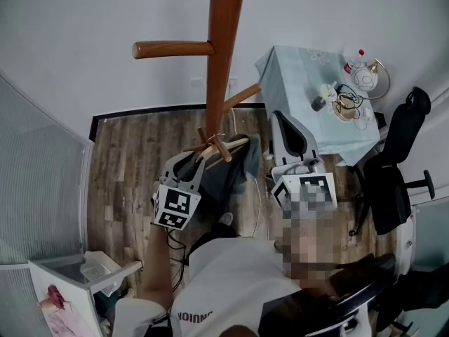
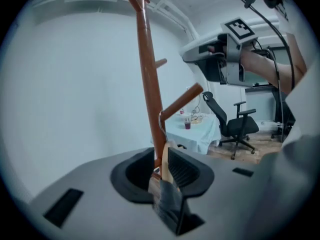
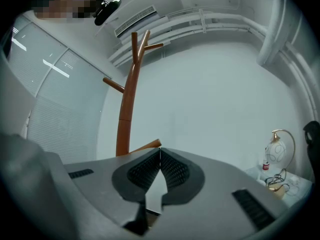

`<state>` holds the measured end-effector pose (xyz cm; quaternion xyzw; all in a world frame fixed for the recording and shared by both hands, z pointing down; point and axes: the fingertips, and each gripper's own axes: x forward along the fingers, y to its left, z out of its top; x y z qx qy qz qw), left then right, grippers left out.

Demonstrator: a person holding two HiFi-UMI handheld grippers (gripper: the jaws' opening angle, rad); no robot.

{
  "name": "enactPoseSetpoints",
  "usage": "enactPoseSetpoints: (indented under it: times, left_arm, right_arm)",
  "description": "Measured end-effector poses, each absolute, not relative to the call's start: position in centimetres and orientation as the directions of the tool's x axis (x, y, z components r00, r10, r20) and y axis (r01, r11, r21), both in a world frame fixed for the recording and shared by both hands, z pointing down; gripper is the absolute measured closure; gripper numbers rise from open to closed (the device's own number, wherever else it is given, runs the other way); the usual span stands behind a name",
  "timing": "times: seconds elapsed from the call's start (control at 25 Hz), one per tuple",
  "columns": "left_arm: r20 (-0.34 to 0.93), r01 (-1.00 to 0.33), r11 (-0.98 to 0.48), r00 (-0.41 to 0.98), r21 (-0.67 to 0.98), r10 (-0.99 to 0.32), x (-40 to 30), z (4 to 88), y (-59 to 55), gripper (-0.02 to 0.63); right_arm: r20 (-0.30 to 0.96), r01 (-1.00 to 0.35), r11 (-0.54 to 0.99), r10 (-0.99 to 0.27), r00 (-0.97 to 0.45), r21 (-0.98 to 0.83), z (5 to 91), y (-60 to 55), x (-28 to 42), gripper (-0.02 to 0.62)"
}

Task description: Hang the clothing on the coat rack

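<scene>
The wooden coat rack [image 1: 221, 48] stands straight ahead, with pegs sticking out to the left and right. My left gripper [image 1: 203, 156] is shut on a wooden hanger [image 1: 226, 146] that carries a dark grey garment [image 1: 237, 170], held against the pole's lower part. In the left gripper view the jaws [image 2: 165, 156] pinch the hanger [image 2: 165, 170] and grey cloth [image 2: 168, 204]. The hanger's metal hook [image 2: 161, 123] is beside the pole [image 2: 149, 79], just below a peg [image 2: 182, 103]. My right gripper [image 1: 279, 125] hangs to the right of the rack. It is shut [image 3: 160, 151] with nothing in it.
A table with a pale blue cloth [image 1: 295, 83] holds a small lamp [image 1: 366, 76] and cables at the back right. A black office chair [image 1: 393, 167] stands beside it. A white box [image 1: 70, 279] sits low at the left, by a frosted glass partition [image 1: 35, 174].
</scene>
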<state>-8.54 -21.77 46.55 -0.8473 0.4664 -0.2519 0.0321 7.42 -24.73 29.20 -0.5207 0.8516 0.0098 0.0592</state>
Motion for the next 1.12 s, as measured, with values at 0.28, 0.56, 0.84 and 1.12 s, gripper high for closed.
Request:
enactPoseSetpoints:
  times: [0.28,0.56,0.84,1.12]
  left_arm:
    - [0.263,-0.832,-0.474,0.407,-0.288,-0.875,-9.3,41.4,-20.7,0.587]
    - [0.216,-0.856,-0.443,0.395,-0.267,-0.893,-9.6,38.1,-19.4,0.594]
    - [0.261,-0.839,-0.457,0.389,-0.295,-0.883,-9.3,38.3,-18.6,0.594]
    - [0.252,-0.84,-0.443,0.376,-0.314,-0.892,-9.3,37.7,-18.2,0.593]
  right_arm:
    - [-0.097,-0.86,0.505,-0.862,-0.498,-0.07,29.9,-24.2,5.9,0.575]
    - [-0.068,-0.858,0.514,-0.856,-0.512,-0.015,30.3,-23.7,5.1,0.575]
    - [-0.08,-0.84,0.543,-0.838,-0.539,-0.026,30.3,-23.4,4.8,0.577]
    - [-0.092,-0.821,0.571,-0.818,-0.568,-0.006,29.9,-22.9,4.2,0.575]
